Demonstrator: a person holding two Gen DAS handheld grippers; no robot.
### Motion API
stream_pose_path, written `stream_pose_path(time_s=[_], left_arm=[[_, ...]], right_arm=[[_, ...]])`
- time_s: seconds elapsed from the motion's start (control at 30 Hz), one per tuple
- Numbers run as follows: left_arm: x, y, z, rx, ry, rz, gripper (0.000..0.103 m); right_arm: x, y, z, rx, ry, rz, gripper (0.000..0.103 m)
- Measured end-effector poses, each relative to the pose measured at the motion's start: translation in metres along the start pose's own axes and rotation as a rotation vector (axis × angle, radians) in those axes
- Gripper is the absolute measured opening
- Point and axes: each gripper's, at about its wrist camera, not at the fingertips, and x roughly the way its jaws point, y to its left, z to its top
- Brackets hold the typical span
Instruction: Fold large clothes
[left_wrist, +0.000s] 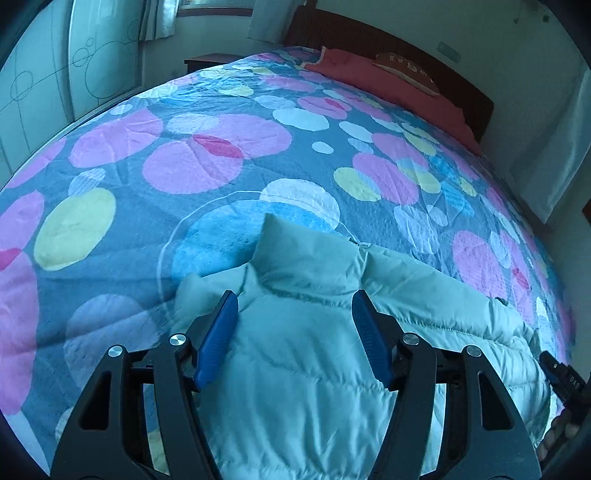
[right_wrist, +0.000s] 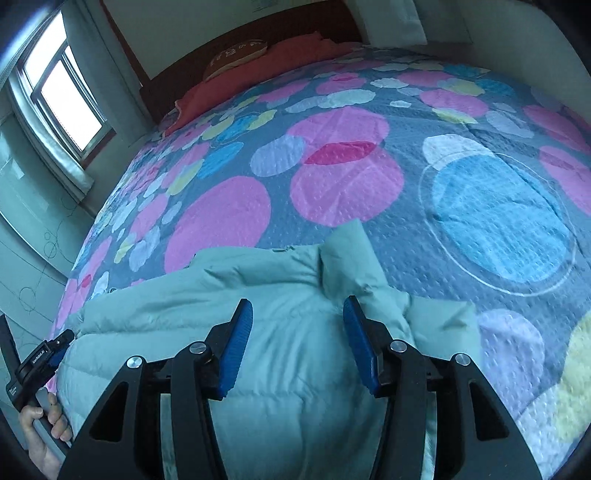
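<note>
The left gripper (left_wrist: 293, 308) hangs tilted down over a pale green puffer jacket (left_wrist: 306, 376), its blue pads (left_wrist: 218, 341) standing well apart with nothing pinched between them; the padded cloth lies below the gap, and no pad presses on it. The right gripper (right_wrist: 297, 314) is likewise spread, blue pads (right_wrist: 236, 350) apart above the same jacket (right_wrist: 280, 369), gripping nothing. Seen from the right wrist, the other tool's black body shows at the lower left edge, held in a hand (right_wrist: 44, 428). The jacket lies spread flat on the near part of the bed, its stand-up collar (left_wrist: 295, 251) pointing away toward the middle of the quilt (left_wrist: 207, 122). That quilt is grey-blue with big overlapping circles in pink, yellow, white and bright blue. At the far end sit a red blanket (left_wrist: 388, 85) and a brown pillow (left_wrist: 406, 68) against a dark wooden headboard (left_wrist: 369, 37). A window (right_wrist: 62, 88) lights the wall beside the bed
</note>
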Motion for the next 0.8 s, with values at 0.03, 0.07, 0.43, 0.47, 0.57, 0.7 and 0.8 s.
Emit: stream_pose_path(time_s=[0.03,0.07,0.43,0.47,0.57,0.7,0.8], left_arm=[[-0.011,0.008,-0.004,-0.028,-0.005,0.001,0.065],[-0.021,0.015,-0.008,-0.054,-0.011,-0.005,0.065],[-0.106,0.103,-0.124,-0.383,0.009,-0.041,0.070],[-0.109,0.108,-0.134,-0.421,0.020,-0.064,0.070],[-0.115,0.110,-0.155,-0.498,0.031,-0.119,0.070],[-0.107,0.096,-0.155,-0.475,0.021,-0.123,0.071],[-0.097,0.091,-0.151,-0.504,0.004,-0.134,0.067]], right_arm=[[-0.010,-0.005,-0.006,0.007,-0.006,0.001,0.055],[-0.020,-0.012,-0.012,0.016,-0.015,0.003,0.056],[-0.094,-0.078,-0.105,0.229,-0.015,0.057,0.064],[-0.094,-0.081,-0.112,0.252,-0.001,0.074,0.064],[-0.089,-0.080,-0.128,0.296,0.032,0.123,0.064],[-0.081,-0.068,-0.136,0.315,0.020,0.152,0.064],[-0.076,-0.062,-0.137,0.321,-0.006,0.132,0.055]])
